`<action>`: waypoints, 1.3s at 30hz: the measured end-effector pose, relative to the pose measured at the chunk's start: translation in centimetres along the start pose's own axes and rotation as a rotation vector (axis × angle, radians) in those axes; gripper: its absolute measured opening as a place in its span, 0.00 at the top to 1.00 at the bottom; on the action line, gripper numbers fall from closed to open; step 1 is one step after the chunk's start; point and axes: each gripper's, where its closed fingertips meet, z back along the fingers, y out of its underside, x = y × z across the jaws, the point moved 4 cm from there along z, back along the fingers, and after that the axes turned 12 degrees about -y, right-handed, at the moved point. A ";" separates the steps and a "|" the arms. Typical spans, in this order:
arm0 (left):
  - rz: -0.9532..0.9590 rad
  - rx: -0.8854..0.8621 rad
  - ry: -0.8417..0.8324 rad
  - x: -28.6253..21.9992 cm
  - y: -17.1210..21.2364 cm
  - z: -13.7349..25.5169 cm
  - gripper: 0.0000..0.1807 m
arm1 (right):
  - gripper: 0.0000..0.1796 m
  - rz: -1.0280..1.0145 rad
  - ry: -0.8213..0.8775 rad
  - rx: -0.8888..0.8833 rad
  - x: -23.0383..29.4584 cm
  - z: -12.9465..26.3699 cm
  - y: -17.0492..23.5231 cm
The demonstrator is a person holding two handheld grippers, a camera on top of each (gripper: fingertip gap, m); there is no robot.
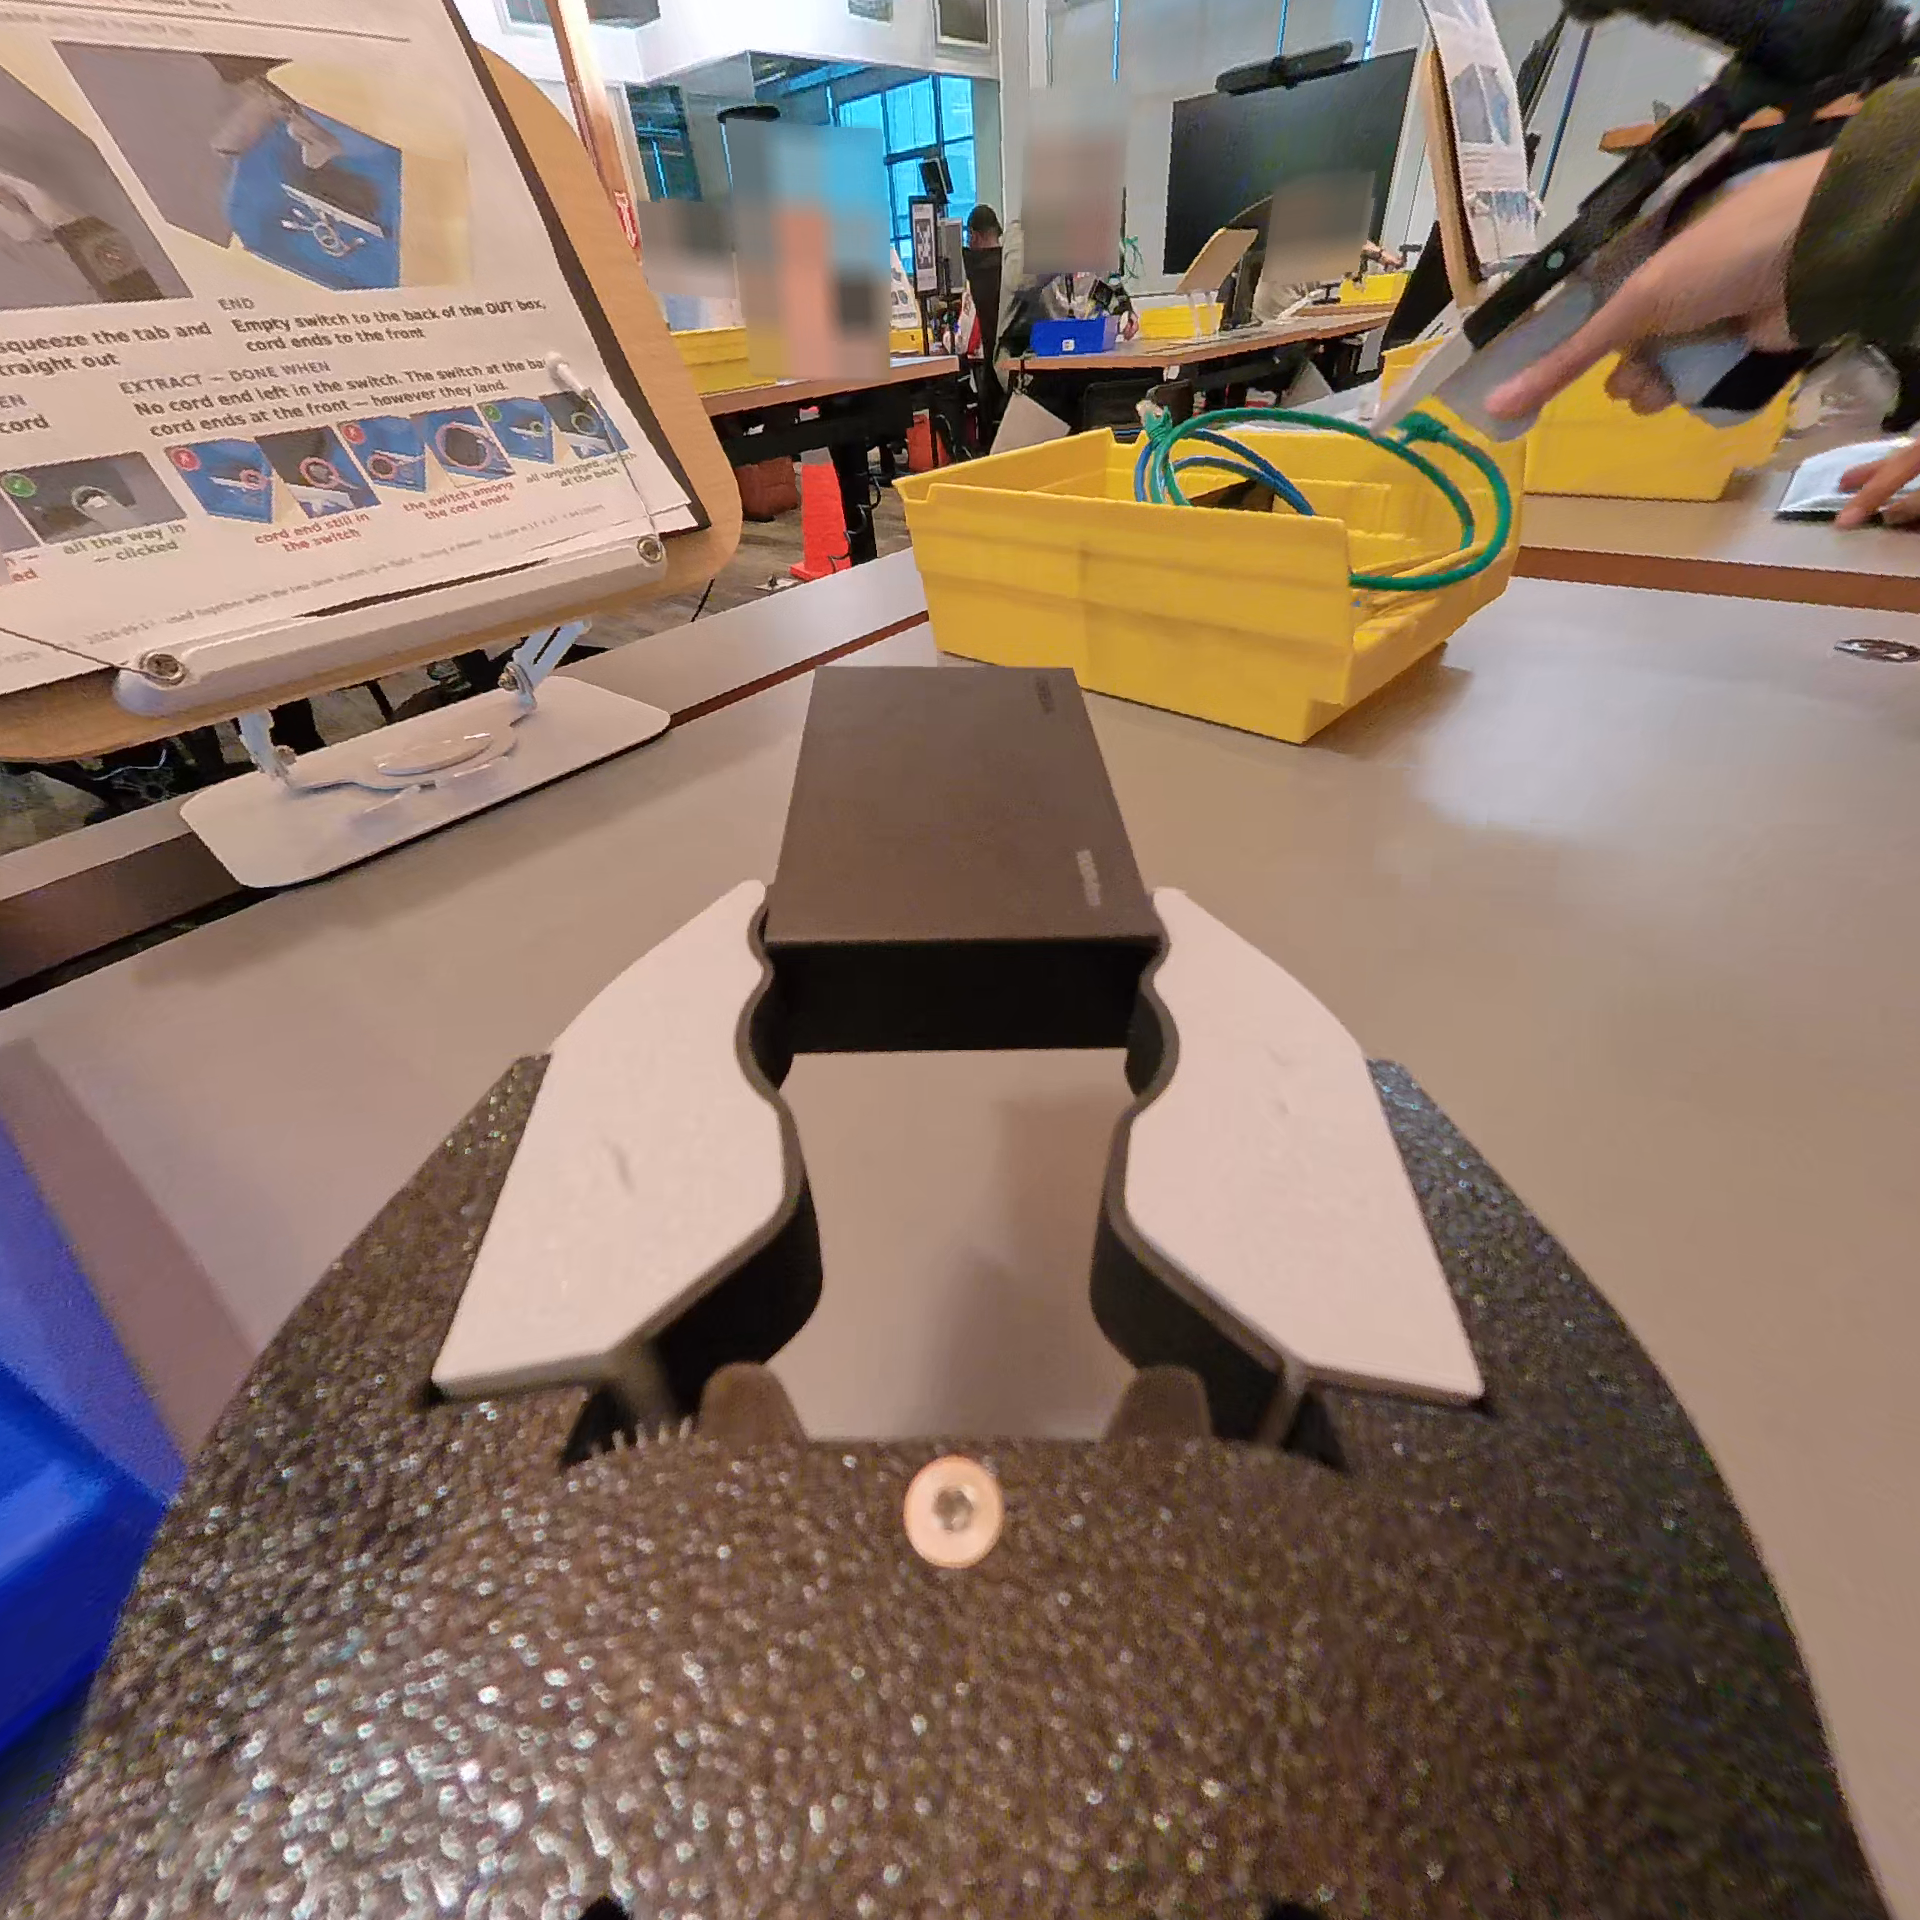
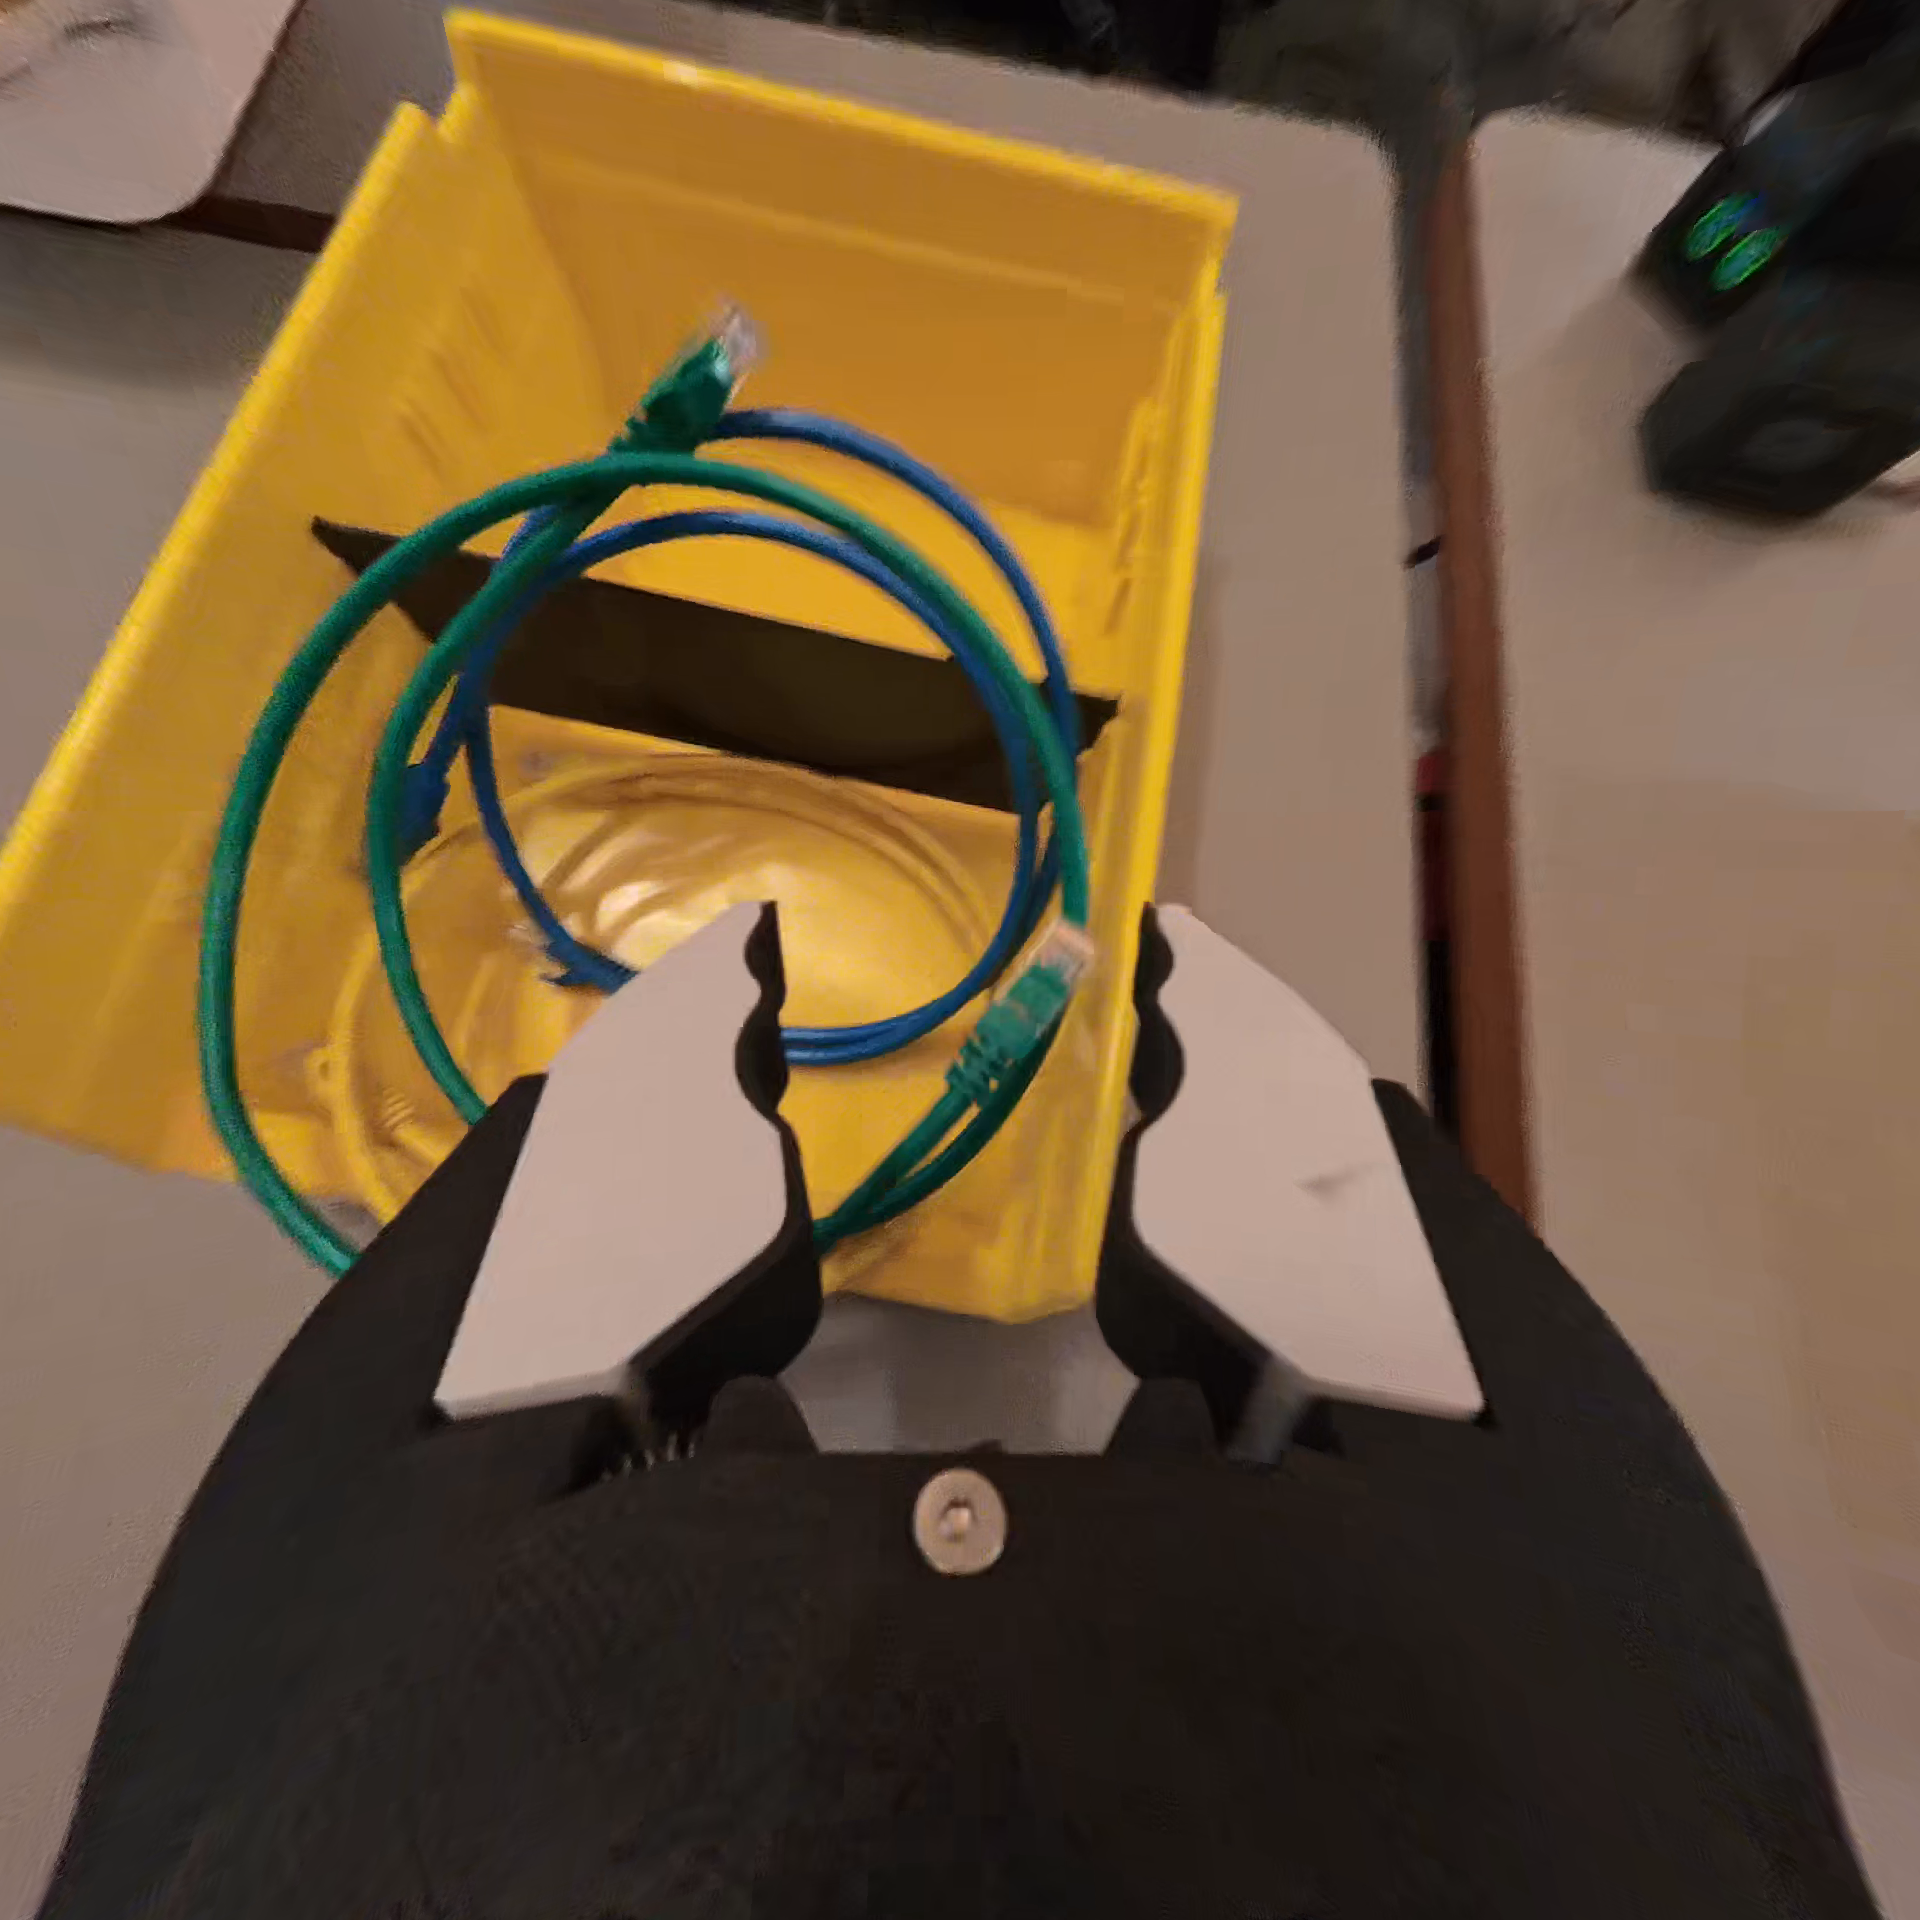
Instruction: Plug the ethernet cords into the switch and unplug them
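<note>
A black switch lies lengthwise on the grey table. My left gripper is shut on its near end, one finger against each side. A green cord and a blue cord lie coiled in a yellow bin. My right gripper hovers over that bin, held by a hand. In the right wrist view the right gripper is open and empty above the bin. One green plug lies just below its fingertips. The other green plug points to the far end. The blue cord loops under the green one.
An instruction sheet on a white stand is at the left. A blue bin is at the near left edge. A black divider crosses the yellow bin. Dark devices with green lights sit on the neighbouring table. More yellow bins stand behind.
</note>
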 end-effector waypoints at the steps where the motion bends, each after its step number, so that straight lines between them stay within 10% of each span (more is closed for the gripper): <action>1: 0.001 -0.001 0.001 0.0 0.0 0.0 0.65 | 0.63 0.030 0.023 -0.020 0.1 0.5 -0.8; 9: 0.005 -0.004 0.024 -0.5 -0.1 -0.1 0.65 | 0.58 0.010 -0.393 -0.265 10.6 4.9 -5.8; 20: -0.016 -0.123 0.297 -4.6 -1.6 0.9 0.66 | 0.57 -0.317 -1.398 -0.031 35.1 -0.1 2.8; 27: 0.043 -0.103 0.512 -5.9 -1.9 1.8 0.66 | 0.47 0.548 -1.223 -0.247 37.0 0.9 2.9; 39: 0.096 -0.090 0.636 -7.2 -1.9 2.3 0.66 | 0.61 0.811 -1.217 -0.332 39.2 1.1 4.8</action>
